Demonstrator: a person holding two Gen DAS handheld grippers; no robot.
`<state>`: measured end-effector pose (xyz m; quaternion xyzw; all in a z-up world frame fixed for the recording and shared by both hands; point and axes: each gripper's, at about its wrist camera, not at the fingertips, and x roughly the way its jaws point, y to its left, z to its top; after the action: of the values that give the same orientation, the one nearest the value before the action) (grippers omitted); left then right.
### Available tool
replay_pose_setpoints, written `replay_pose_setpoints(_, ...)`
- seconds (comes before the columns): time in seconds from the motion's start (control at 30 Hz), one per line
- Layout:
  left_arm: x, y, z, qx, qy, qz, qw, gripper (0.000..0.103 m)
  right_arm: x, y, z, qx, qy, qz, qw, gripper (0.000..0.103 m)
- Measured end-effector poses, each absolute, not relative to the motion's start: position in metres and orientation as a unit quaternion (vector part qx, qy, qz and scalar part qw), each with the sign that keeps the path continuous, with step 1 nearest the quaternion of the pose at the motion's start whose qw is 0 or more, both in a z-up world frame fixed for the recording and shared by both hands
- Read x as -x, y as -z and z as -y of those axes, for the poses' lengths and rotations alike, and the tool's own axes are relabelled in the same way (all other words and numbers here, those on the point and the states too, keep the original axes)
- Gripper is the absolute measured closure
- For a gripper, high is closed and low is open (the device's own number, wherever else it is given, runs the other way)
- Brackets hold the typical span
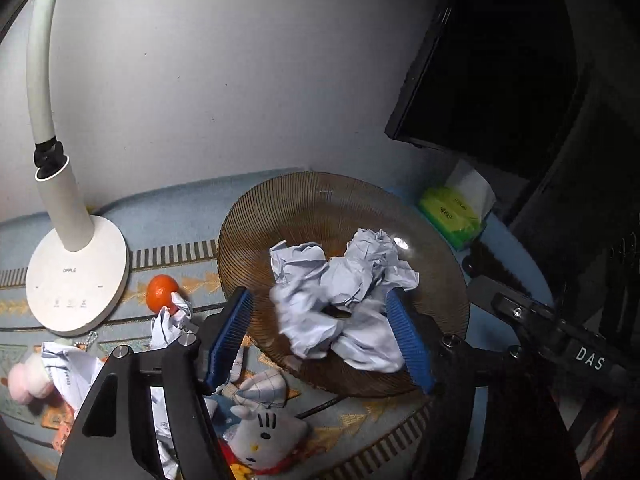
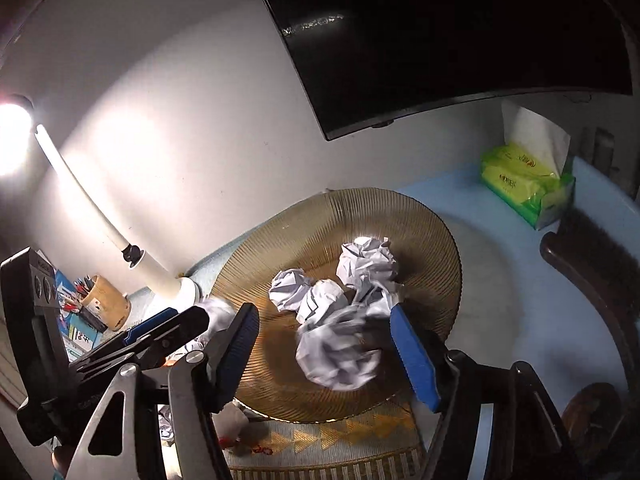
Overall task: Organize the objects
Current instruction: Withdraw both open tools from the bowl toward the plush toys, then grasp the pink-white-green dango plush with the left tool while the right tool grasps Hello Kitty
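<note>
Hovering over an amber ribbed glass plate (image 1: 320,208), left gripper (image 1: 324,332) with blue-padded jaws spread apart, pressing on nothing, a blurred crumpled paper ball (image 1: 320,320) lying loose between them among the paper balls (image 1: 356,268) heaped on the plate. Hanging over the same plate from the other side, right gripper (image 2: 332,344), jaws likewise parted and released, a motion-blurred paper wad (image 2: 340,352) between the pads without either pad pressing on it. Sitting just beyond that wad in the right wrist view, three more crumpled balls (image 2: 320,288) on the plate's middle. Lying off the plate to the left in the left wrist view: an orange tangerine (image 1: 160,292) touching another scrap of crumpled paper (image 1: 168,324), a white cat plush toy (image 1: 268,436) low between the fingers, a pink plush (image 1: 28,380) at the far left edge. Standing beside these, a white desk lamp (image 1: 76,276) on a round base, its neck arching up, lit and glaring in the right wrist view. Resting behind the plate to the right, a green tissue pack (image 2: 528,184) with a tissue sticking up. Standing at the left, a tan pen cup (image 2: 106,300). Covering the surface, a light blue cloth (image 1: 172,216) with striped and orange triangle borders. Backing it all, a pale wall (image 1: 240,80) with a dark monitor (image 2: 440,40) overhanging.
</note>
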<state>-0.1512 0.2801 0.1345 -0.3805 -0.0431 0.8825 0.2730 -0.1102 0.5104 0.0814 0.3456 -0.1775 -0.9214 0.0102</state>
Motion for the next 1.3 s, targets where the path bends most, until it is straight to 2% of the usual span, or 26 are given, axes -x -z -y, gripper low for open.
replay_pose_setpoints(0.23,0.109,-0.156,-0.255,0.343,-0.900,0.033,0.267,0.036,0.084,-0.089,-0.489,-0.341,0.925,0.162,0.037,0.036)
replay_pose_setpoints(0.4,0.072,-0.176,-0.208,0.313,-0.917,0.049,0.242,0.035,0.062,-0.096,-0.453,-0.335,0.928,0.141,0.084,0.036)
replay_pose_setpoints(0.57,0.037,-0.183,-0.150,0.291,-0.931,0.083,0.204,0.031,0.043,-0.100,-0.415,-0.330,0.929,0.114,0.123,0.036)
replay_pose_setpoints(0.7,0.014,-0.163,-0.105,0.302,-0.933,0.096,0.174,0.031,0.033,-0.089,-0.392,-0.334,0.925,0.102,0.147,0.036)
replay_pose_setpoints(0.87,0.007,-0.107,-0.075,0.367,-0.908,0.105,0.173,0.031,0.034,-0.057,-0.369,-0.370,0.909,0.098,0.165,0.036)
replay_pose_setpoints(0.97,0.006,-0.080,-0.087,0.402,-0.889,0.069,0.207,0.031,0.043,-0.036,-0.363,-0.397,0.900,0.101,0.151,0.036)
replay_pose_setpoints(1.17,0.032,-0.050,-0.136,0.442,-0.866,-0.058,0.228,0.031,0.073,0.007,-0.368,-0.473,0.863,0.131,0.121,0.036)
replay_pose_setpoints(1.3,0.051,-0.038,-0.136,0.465,-0.851,-0.030,0.244,0.029,0.089,0.006,-0.365,-0.464,0.873,0.113,0.101,0.036)
